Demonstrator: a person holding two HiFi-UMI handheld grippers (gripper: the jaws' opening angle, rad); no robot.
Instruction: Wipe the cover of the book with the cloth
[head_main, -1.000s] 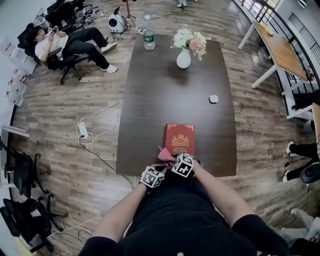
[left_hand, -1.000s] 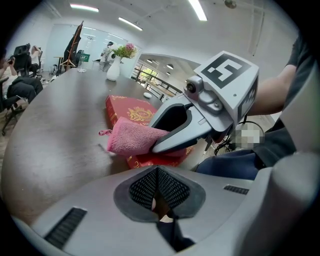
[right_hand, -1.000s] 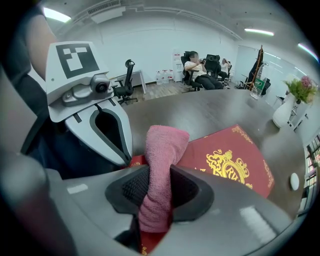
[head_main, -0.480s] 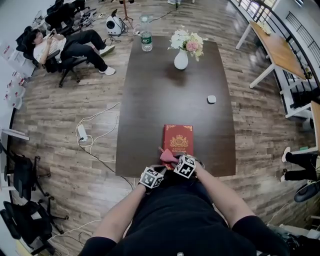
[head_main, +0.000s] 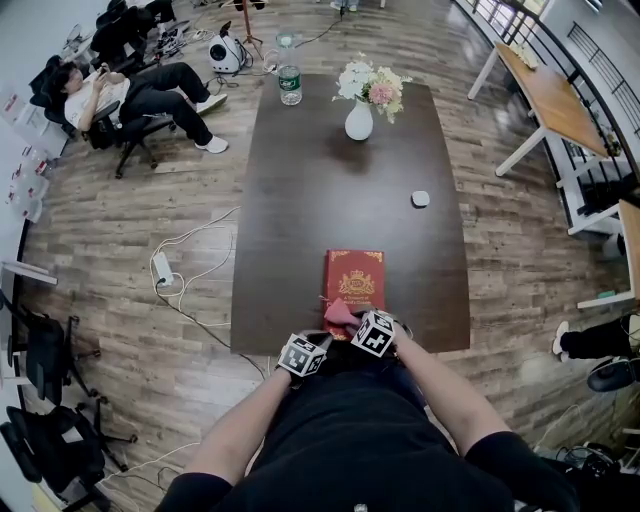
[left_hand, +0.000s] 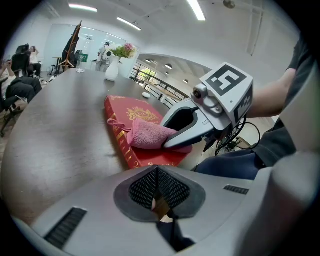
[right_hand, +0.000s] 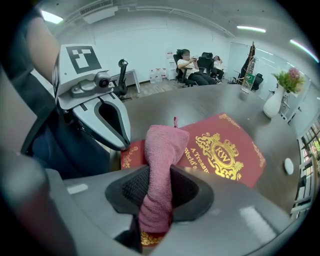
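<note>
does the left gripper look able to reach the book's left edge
Probably yes: the left gripper, jaws shut, sits just off the book's near left corner, only bare table between; the right gripper's cloth covers just the near end.

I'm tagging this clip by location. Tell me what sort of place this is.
Probably an open-plan office or meeting area: a long dark conference table, swivel office chairs on the wood floor, and more desks by a railing.
</note>
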